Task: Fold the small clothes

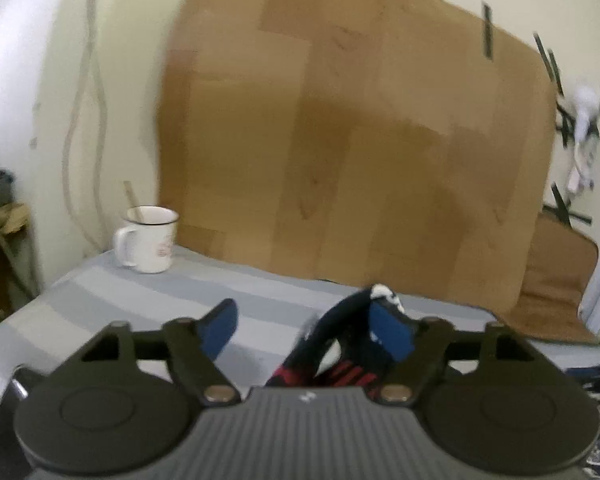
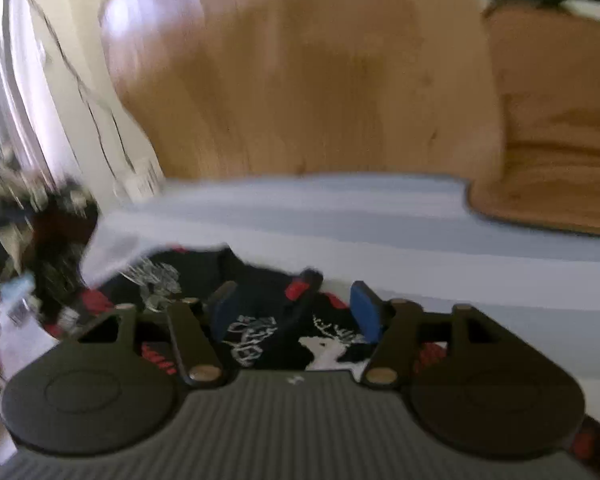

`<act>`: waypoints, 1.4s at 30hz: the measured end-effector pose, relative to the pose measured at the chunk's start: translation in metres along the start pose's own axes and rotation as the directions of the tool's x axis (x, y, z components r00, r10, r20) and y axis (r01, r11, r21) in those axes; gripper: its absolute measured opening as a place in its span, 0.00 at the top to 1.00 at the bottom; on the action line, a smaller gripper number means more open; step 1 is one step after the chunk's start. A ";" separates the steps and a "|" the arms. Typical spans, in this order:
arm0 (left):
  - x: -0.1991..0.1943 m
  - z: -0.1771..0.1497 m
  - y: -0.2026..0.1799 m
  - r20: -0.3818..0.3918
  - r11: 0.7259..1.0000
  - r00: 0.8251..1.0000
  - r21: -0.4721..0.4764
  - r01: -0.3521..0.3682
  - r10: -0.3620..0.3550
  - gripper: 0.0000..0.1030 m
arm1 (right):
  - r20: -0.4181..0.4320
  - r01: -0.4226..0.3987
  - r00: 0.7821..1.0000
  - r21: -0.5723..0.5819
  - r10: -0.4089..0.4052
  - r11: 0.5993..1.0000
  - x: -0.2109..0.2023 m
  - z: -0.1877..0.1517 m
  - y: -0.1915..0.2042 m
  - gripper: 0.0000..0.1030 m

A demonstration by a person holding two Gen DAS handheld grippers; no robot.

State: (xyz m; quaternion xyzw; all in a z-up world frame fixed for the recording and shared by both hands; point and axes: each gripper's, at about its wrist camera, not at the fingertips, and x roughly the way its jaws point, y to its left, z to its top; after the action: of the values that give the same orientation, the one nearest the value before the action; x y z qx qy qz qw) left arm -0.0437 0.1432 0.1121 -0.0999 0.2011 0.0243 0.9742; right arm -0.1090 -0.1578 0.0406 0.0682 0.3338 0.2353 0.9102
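A small black garment with red and white print (image 2: 268,320) lies on the grey-blue striped cloth (image 2: 380,224) that covers the table. In the right wrist view my right gripper (image 2: 296,312) is open just above it, with the blue pads (image 2: 366,312) on either side of a raised fold. In the left wrist view my left gripper (image 1: 308,328) is open. A raised fold of the garment (image 1: 332,344) stands between its fingers and rests against the right blue pad (image 1: 392,332). The view is blurred.
A white enamel mug (image 1: 148,240) with a stick in it stands at the far left of the table. A cardboard sheet (image 1: 360,140) leans on the wall behind. Dark clutter (image 2: 52,256) sits beyond the table's left edge.
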 end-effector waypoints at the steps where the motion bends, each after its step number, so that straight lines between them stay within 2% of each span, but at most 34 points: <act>1: 0.008 0.000 -0.003 -0.012 1.000 1.000 0.019 0.013 -0.013 0.26 | -0.040 0.018 0.999 -0.034 -0.019 0.999 0.020 0.002 0.005 0.37; 2: 0.014 -0.003 -0.012 -0.023 0.999 1.000 0.050 0.022 -0.021 0.26 | -0.069 0.042 0.997 -0.072 -0.047 0.997 0.033 -0.002 0.006 0.39; 3: 0.019 -0.006 -0.019 -0.029 0.996 1.000 0.086 0.011 -0.008 0.25 | -0.101 0.063 0.992 -0.098 -0.073 0.993 0.046 0.001 0.010 0.69; 4: 0.023 -0.008 -0.020 -0.031 0.994 0.999 0.110 -0.010 0.013 0.24 | -0.122 0.065 0.989 -0.110 -0.078 0.992 0.057 0.003 0.006 0.87; 5: 0.029 -0.008 -0.021 -0.033 0.990 0.998 0.132 -0.046 0.050 0.24 | -0.134 0.063 0.988 -0.111 -0.078 0.992 0.061 0.009 0.005 0.87; 6: 0.034 -0.008 -0.020 -0.035 0.985 0.995 0.148 -0.091 0.097 0.24 | -0.091 0.076 0.992 -0.136 -0.088 0.988 0.057 0.012 0.004 0.88; 8: 0.045 -0.003 -0.009 -0.042 0.978 0.984 0.130 -0.164 0.170 0.24 | 0.053 0.131 0.991 -0.197 -0.123 0.972 0.037 0.033 0.005 0.88; 10: 0.055 0.006 0.006 -0.063 0.981 0.980 0.057 -0.183 0.187 0.24 | 0.183 0.192 0.970 -0.180 -0.159 0.965 0.020 0.070 -0.004 0.88; 11: 0.057 0.010 0.008 -0.068 0.986 0.984 0.030 -0.165 0.166 0.24 | 0.235 0.221 0.956 -0.180 -0.176 0.959 0.014 0.086 -0.009 0.91; 12: 0.061 0.012 0.006 -0.066 0.990 0.988 0.023 -0.137 0.139 0.24 | 0.297 0.276 0.931 -0.188 -0.213 0.943 0.013 0.099 -0.014 0.97; 14: 0.068 0.012 -0.006 -0.069 0.992 0.991 0.059 -0.111 0.115 0.17 | 0.437 0.478 0.829 -0.228 -0.350 0.848 0.026 0.118 -0.025 0.96; 15: 0.074 0.011 -0.013 -0.079 0.992 0.991 0.085 -0.098 0.105 0.15 | 0.447 0.544 0.793 -0.214 -0.414 0.811 0.039 0.127 -0.036 0.90; 16: 0.083 0.009 -0.019 -0.099 0.991 0.991 0.106 -0.080 0.091 0.13 | 0.405 0.567 0.784 -0.159 -0.470 0.809 0.050 0.134 -0.054 0.89; 17: 0.090 0.006 -0.026 -0.128 0.990 0.989 0.128 -0.054 0.071 0.13 | 0.327 0.533 0.814 -0.092 -0.480 0.841 0.061 0.141 -0.073 0.89; 18: 0.096 0.001 -0.033 -0.162 0.988 0.986 0.152 -0.021 0.046 0.13 | 0.266 0.459 0.859 -0.023 -0.437 0.888 0.064 0.140 -0.091 0.89; 20: 0.111 -0.010 -0.047 -0.228 0.976 0.974 0.214 0.039 0.011 0.13 | 0.199 0.310 0.929 0.049 -0.313 0.950 0.070 0.135 -0.098 0.82; 21: 0.116 -0.016 -0.054 -0.255 0.968 0.967 0.244 0.064 0.001 0.13 | 0.157 0.242 0.956 0.053 -0.247 0.969 0.076 0.131 -0.103 0.59; 22: 0.121 -0.022 -0.060 -0.283 0.958 0.959 0.273 0.090 -0.010 0.13 | 0.109 0.192 0.974 0.055 -0.197 0.980 0.082 0.127 -0.103 0.28; 23: 0.127 -0.027 -0.068 -0.310 0.947 0.951 0.300 0.115 -0.017 0.13 | 0.059 0.157 0.985 0.052 -0.160 0.986 0.090 0.123 -0.107 0.18; 24: 0.135 -0.033 -0.076 -0.338 0.934 0.941 0.330 0.138 -0.020 0.13 | 0.020 0.144 0.989 0.038 -0.145 0.989 0.099 0.119 -0.110 0.15; 26: 0.142 -0.041 -0.088 -0.377 0.914 0.926 0.369 0.171 -0.021 0.19 | -0.045 0.159 0.986 -0.048 -0.161 0.986 0.117 0.111 -0.109 0.15; 27: 0.147 -0.047 -0.094 -0.410 0.901 0.912 0.386 0.197 -0.024 0.22 | -0.070 0.165 0.983 -0.093 -0.172 0.982 0.123 0.105 -0.102 0.15; 29: 0.153 -0.056 -0.099 -0.455 0.884 0.890 0.402 0.237 -0.031 0.39 | -0.096 0.150 0.982 -0.124 -0.162 0.981 0.125 0.082 -0.100 0.15; 30: 0.151 -0.059 -0.103 -0.444 0.877 0.895 0.412 0.245 -0.041 0.43 | -0.112 0.128 0.984 -0.117 -0.141 0.985 0.122 0.078 -0.098 0.15; 31: 0.151 -0.059 -0.106 -0.447 0.872 0.893 0.418 0.255 -0.047 0.56 | -0.132 0.104 0.984 -0.111 -0.118 0.988 0.122 0.075 -0.092 0.15; 32: 0.150 -0.059 -0.109 -0.453 0.871 0.889 0.412 0.268 -0.059 0.76 | -0.147 0.082 0.984 -0.122 -0.100 0.989 0.120 0.069 -0.088 0.15; 33: 0.149 -0.059 -0.112 -0.446 0.873 0.894 0.417 0.252 -0.044 0.82 | -0.153 0.078 0.983 -0.150 -0.101 0.986 0.118 0.062 -0.083 0.16; 34: 0.150 -0.060 -0.116 -0.428 0.870 0.904 0.442 0.220 -0.012 0.87 | -0.153 0.092 0.981 -0.183 -0.121 0.979 0.120 0.056 -0.077 0.29; 35: 0.150 -0.062 -0.117 -0.412 0.866 0.911 0.454 0.207 -0.002 0.90 | -0.175 0.094 0.976 -0.208 -0.132 0.973 0.125 0.052 -0.076 0.47; 36: 0.148 -0.062 -0.116 -0.393 0.868 0.920 0.459 0.190 0.006 0.90 | -0.197 0.069 0.974 -0.216 -0.113 0.974 0.130 0.049 -0.076 0.69; 37: 0.147 -0.063 -0.115 -0.373 0.869 0.928 0.468 0.162 0.028 0.91 | -0.171 0.065 0.980 -0.220 -0.104 0.973 0.122 0.047 -0.067 0.85; 38: 0.148 -0.061 -0.114 -0.348 0.869 0.936 0.476 0.132 0.049 0.91 | -0.164 0.074 0.980 -0.248 -0.117 0.966 0.121 0.046 -0.060 0.86; 40: 0.144 -0.047 -0.106 -0.309 0.889 0.948 0.451 0.078 0.073 0.91 | -0.110 0.115 0.982 -0.301 -0.155 0.947 0.116 0.049 -0.050 0.86; 42: 0.135 -0.026 -0.096 -0.261 0.917 0.963 0.398 0.041 0.070 0.91 | -0.020 0.161 0.984 -0.307 -0.176 0.938 0.108 0.062 -0.046 0.87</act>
State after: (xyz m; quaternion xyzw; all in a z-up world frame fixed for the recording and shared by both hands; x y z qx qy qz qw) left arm 0.0788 0.0447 0.0529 0.1002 0.3335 -0.0237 0.9371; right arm 0.0202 -0.1448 0.0129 -0.1072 0.3196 0.2068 0.9185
